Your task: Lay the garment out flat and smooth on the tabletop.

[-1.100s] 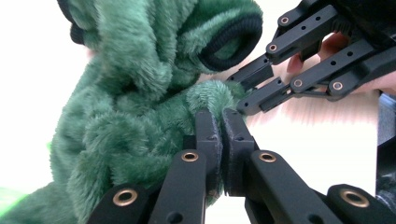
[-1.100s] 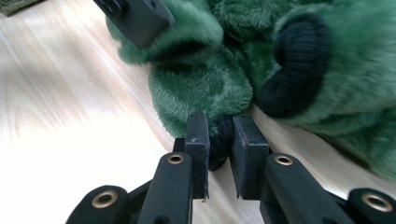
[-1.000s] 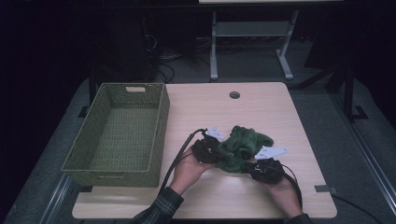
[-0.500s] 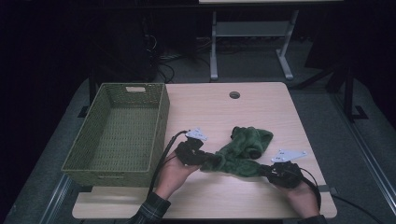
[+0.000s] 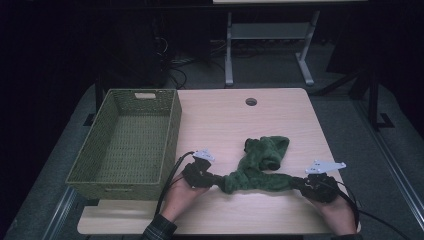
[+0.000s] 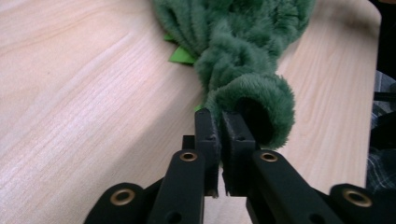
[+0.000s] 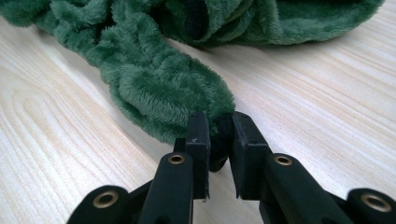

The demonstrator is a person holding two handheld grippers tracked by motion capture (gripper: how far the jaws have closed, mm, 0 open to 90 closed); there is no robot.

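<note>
Both my left gripper (image 5: 212, 181) and right gripper (image 5: 304, 183) are clenched on the green fleece (image 5: 260, 167) near the desk's (image 5: 225, 120) front edge; I'd pull evenly outward, keeping it low and taut.

One camera overlooks the desk (image 5: 240, 115) from above its near edge; two ride low, close on the green cloth (image 5: 260, 167).

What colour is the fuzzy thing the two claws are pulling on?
The fuzzy cloth is dark green, clearest in the right gripper view.
</note>
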